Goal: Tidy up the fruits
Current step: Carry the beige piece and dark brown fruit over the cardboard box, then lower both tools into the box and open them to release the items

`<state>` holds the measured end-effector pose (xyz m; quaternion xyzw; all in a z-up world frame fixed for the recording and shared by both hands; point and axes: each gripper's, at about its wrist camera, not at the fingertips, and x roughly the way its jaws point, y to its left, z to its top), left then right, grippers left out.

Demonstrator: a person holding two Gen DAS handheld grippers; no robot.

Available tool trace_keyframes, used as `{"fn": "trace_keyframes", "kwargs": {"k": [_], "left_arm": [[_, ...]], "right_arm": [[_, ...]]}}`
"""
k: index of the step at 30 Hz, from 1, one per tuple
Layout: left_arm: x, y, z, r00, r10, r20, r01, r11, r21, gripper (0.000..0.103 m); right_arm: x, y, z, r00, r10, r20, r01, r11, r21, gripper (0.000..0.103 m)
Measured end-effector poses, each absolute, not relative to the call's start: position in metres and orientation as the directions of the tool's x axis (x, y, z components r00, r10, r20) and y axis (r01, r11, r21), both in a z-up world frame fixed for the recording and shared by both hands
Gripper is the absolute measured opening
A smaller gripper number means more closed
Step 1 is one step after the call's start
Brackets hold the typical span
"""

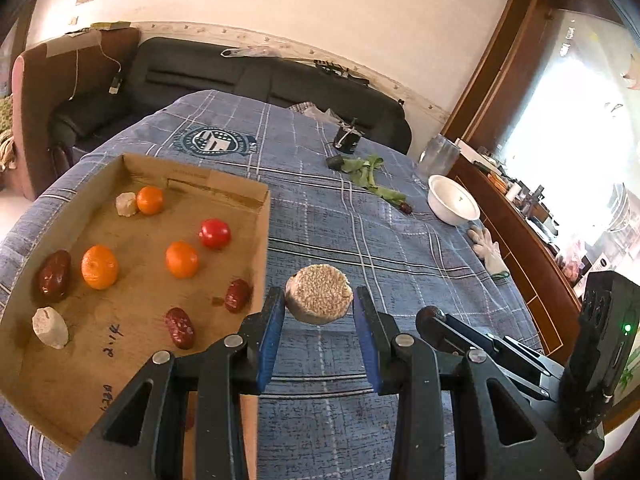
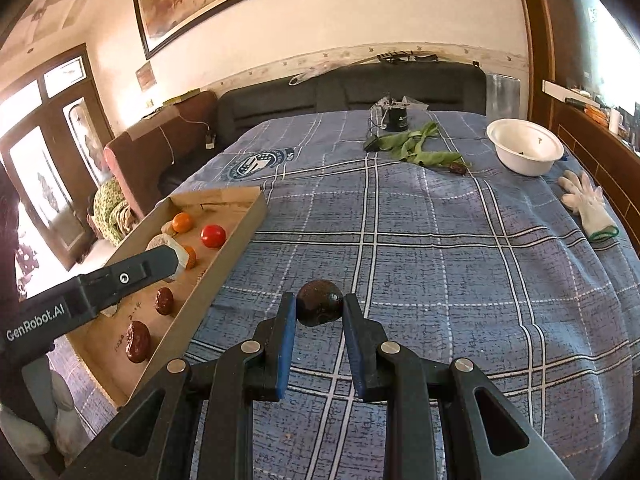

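My left gripper [image 1: 319, 306] is shut on a round beige grainy cake [image 1: 319, 299], held above the blue checked cloth just right of the cardboard tray [image 1: 262, 216]. The tray holds three oranges [image 1: 182, 259], a red tomato [image 1: 215, 233], several dark red dates [image 1: 180, 328] and pale lumps [image 1: 50, 327]. My right gripper [image 2: 319, 312] is shut on a dark brown round fruit [image 2: 319, 307] above the cloth. The left gripper's body [image 2: 120, 280] shows over the tray [image 2: 240, 216] in the right wrist view.
A white bowl [image 2: 524, 146] stands at the far right, a white glove [image 2: 588, 204] beside it. Green leaves [image 2: 412, 146] and a small black device [image 2: 394, 118] lie at the back. A dark sofa [image 2: 348, 88] runs behind the table.
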<state>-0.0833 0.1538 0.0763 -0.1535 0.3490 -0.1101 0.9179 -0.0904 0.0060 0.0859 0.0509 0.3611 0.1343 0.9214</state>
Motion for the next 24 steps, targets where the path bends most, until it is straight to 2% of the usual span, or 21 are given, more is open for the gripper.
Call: {"fn": "trace_keyframes", "kwargs": {"k": [10, 24], "left_arm": [[-0.084, 0.172, 0.071, 0.728, -0.303, -0.615, 0.073, 0.926, -0.370, 0.034], [-0.094, 0.236, 0.063, 0.748, -0.199, -0.633, -0.066, 0.927, -0.369, 0.034]], "right_arm": [[-0.084, 0.023, 0.077, 0.677, 0.291, -0.676, -0.231, 0.956, 0.180, 0.026], [-0.079, 0.065, 0.083, 0.655, 0.334, -0.678, -0.333, 0.933, 0.139, 0.026]]}}
